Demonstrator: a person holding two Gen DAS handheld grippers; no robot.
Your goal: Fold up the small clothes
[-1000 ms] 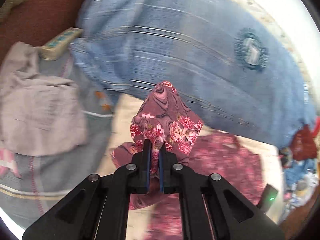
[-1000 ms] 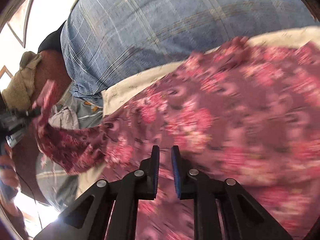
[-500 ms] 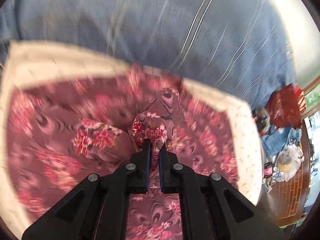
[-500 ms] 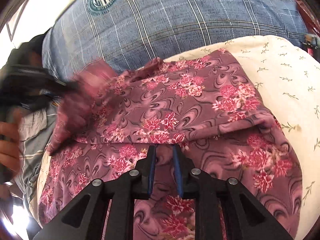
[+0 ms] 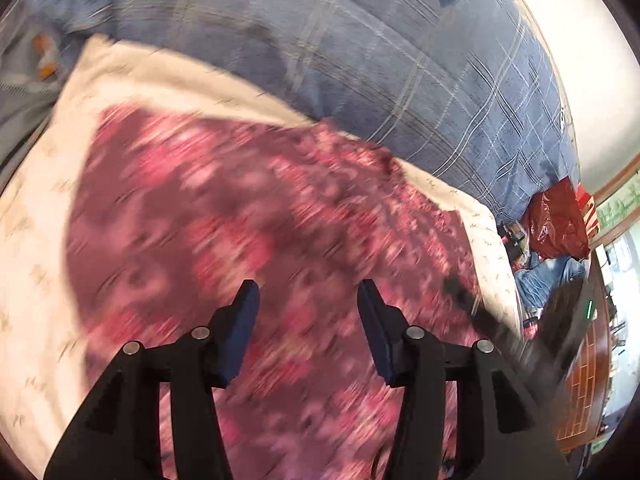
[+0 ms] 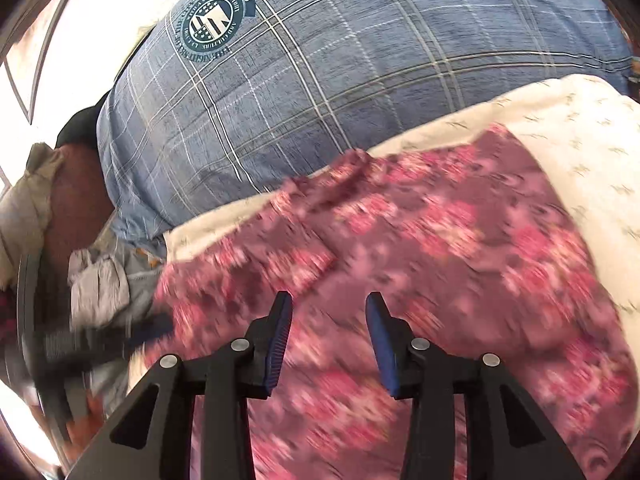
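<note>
**Floral garment released on cream cloth; both tongs parted**

The garment [image 5: 248,216] is a thin maroon fabric printed with pink flowers. It lies spread on a cream cloth [image 5: 36,248] that carries a sparse pattern of small sprigs. In the right wrist view the garment [image 6: 440,240] shows one layer doubled over another, with a straight folded edge running across it. Both views are blurred by motion, so finer creases cannot be read.

The left gripper [image 5: 308,300] stands above the garment, its jaws having just been opening. The blue pads are apart and nothing is between them; the fabric lies below, not pinched. The right gripper [image 6: 328,312] is likewise above the garment, its jaws having just been opening, pads apart and gripping nothing. The fingers are black, angular plastic with metal rivets.

Beyond the cream cloth lies a blue blanket [image 6: 360,80], a woven check with pale lines and a round dark emblem [image 6: 212,24]. At the left of the right wrist view sit crumpled grey clothes [image 6: 100,284] and a blurred dark gripper body. At the right edge of the left wrist view is a glossy red bag [image 5: 556,228] beside blue denim [image 5: 548,276].
</note>
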